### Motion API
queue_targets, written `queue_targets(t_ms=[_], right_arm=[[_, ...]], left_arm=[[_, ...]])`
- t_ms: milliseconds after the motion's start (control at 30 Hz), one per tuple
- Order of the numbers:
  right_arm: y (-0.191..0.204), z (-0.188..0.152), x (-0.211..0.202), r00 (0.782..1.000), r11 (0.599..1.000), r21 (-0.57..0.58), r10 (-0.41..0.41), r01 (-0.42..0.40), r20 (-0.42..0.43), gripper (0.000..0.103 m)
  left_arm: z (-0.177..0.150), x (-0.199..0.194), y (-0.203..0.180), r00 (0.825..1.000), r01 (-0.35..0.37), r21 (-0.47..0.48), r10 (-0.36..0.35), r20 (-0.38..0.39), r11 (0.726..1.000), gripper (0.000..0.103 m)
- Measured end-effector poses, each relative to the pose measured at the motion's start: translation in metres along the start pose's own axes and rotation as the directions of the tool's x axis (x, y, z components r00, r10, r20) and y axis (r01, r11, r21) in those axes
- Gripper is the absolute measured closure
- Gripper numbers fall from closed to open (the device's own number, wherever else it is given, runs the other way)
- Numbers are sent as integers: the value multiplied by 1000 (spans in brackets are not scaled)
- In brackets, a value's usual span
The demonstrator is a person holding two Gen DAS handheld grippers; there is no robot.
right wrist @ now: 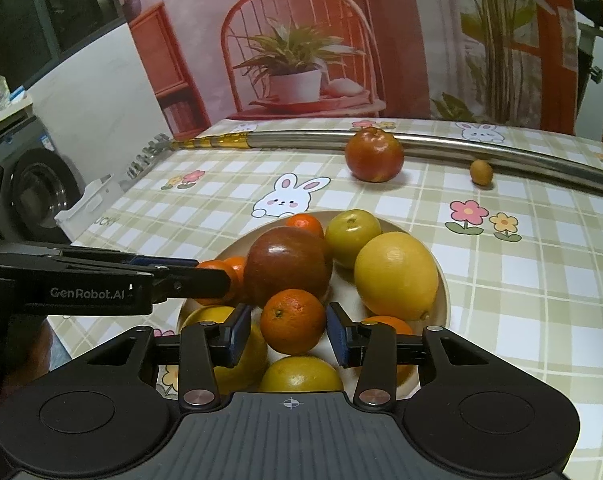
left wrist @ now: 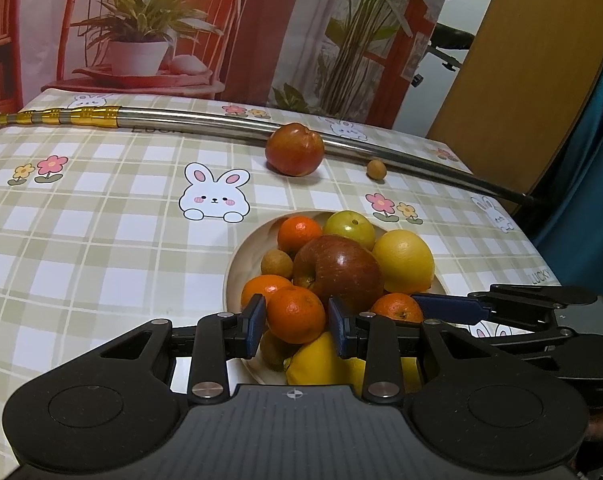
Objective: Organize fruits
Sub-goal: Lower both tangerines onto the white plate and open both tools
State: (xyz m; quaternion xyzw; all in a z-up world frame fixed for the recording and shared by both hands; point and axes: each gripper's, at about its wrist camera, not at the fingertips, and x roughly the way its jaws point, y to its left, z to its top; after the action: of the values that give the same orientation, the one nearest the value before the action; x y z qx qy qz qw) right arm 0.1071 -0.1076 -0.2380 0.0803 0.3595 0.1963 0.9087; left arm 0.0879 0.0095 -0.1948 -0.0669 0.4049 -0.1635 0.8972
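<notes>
Fruits (left wrist: 337, 268) partly hidden | left hand-held gripper (left wrist: 296, 320) grasping tangerine (left wrist: 295, 314) | right hand-held gripper (right wrist: 287, 330) opening, released

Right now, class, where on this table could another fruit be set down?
Free cloth lies left of the plate, around the printed rabbit, and right of it by the flowers. The plate is piled full; an apple and small brown fruit border the metal pole.

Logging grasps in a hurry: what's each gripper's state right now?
Left gripper: closed on a tangerine.
Right gripper: open, a second tangerine loose between its jaws.
</notes>
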Motion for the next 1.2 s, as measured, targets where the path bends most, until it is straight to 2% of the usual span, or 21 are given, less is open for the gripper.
queue_targets(t_ms=[1000,1200], right_arm=[[8,-2,-12,1000,1000,-16,-15,15,11,60],[0,-2,-12,998,998,22,-54,54,21,58]], left_arm=[[-5,-11,-1,1000,14,0,-14,20,1000,67],[-6,-11,-1,1000,14,0,-14,20,1000,67]])
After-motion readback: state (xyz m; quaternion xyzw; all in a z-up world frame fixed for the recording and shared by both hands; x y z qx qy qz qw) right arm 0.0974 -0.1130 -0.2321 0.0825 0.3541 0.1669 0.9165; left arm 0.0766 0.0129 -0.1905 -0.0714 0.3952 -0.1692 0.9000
